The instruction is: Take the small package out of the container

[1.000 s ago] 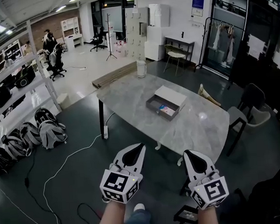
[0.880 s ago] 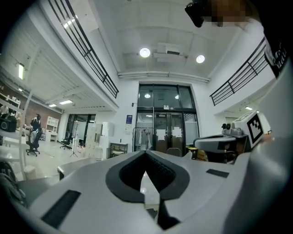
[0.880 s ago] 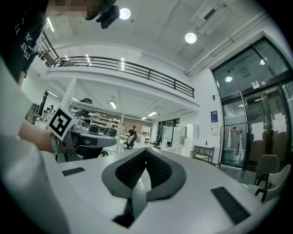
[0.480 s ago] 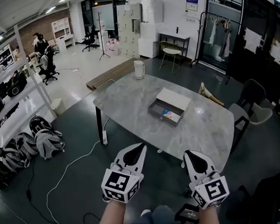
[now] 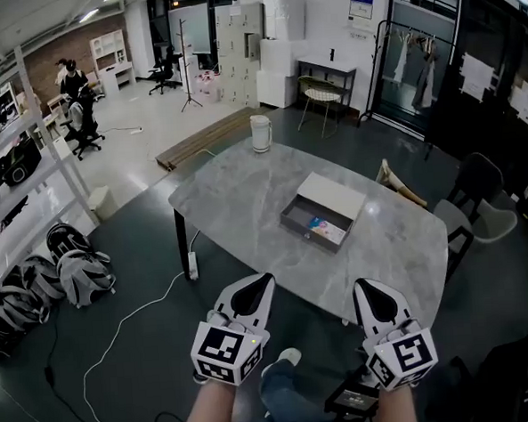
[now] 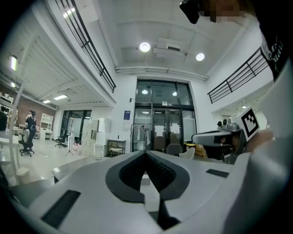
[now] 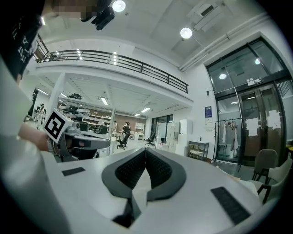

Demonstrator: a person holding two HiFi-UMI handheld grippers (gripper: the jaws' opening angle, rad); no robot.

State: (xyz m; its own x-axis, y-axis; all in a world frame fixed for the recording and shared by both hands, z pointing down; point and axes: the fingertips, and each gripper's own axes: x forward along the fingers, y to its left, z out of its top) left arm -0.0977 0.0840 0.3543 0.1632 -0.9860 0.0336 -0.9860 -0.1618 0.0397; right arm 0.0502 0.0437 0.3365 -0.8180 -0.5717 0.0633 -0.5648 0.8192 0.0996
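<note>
As the person walks up, the table [image 5: 236,194] has drawn nearer in the head view over the last second, and the container [image 5: 297,218] now sits larger and lower in frame. The small package [image 5: 322,227] lies inside it, untouched. Left tongs [image 5: 265,280] and right tongs [image 5: 365,286] are both fully closed with nothing between them, held level, well apart from the container. Judgement: approach phase only; the tongs must open before any grasp of the package.
</note>
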